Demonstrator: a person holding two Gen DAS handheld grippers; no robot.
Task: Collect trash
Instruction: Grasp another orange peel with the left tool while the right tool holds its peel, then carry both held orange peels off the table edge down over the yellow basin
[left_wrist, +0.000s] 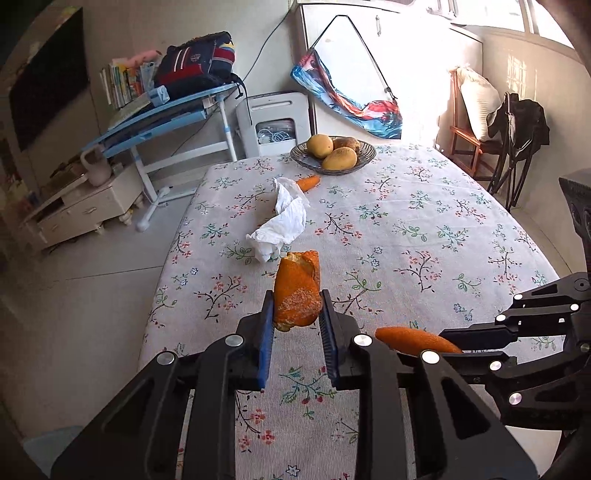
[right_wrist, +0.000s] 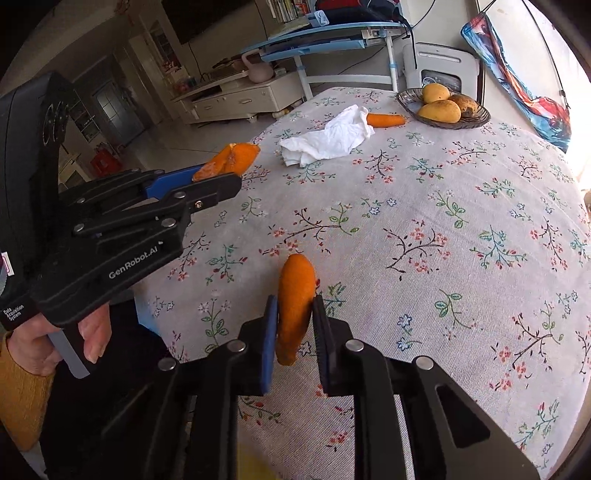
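Two pieces of orange peel are off the cloth, one in each of our tools. Our left gripper has its jaws clamped on a broad peel piece, pith showing at the torn top edge; in the right wrist view that same gripper comes in from nine o'clock with the peel sticking out past its tips. Our right gripper has its jaws pressed on a narrower, curved peel strip that stands nearly upright between the pads — in the left wrist view this strip shows at four o'clock.

On the surface, under a floral tablecloth, a crumpled white tissue lies at about twelve o'clock from the left jaws, well apart from them. Just beyond it, touching or partly tucked under its far end, lies an orange carrot piece. Farther on, near the far edge, a dark bowl holds three mangoes.

A hand grips the left tool's handle at eight o'clock in the right wrist view.
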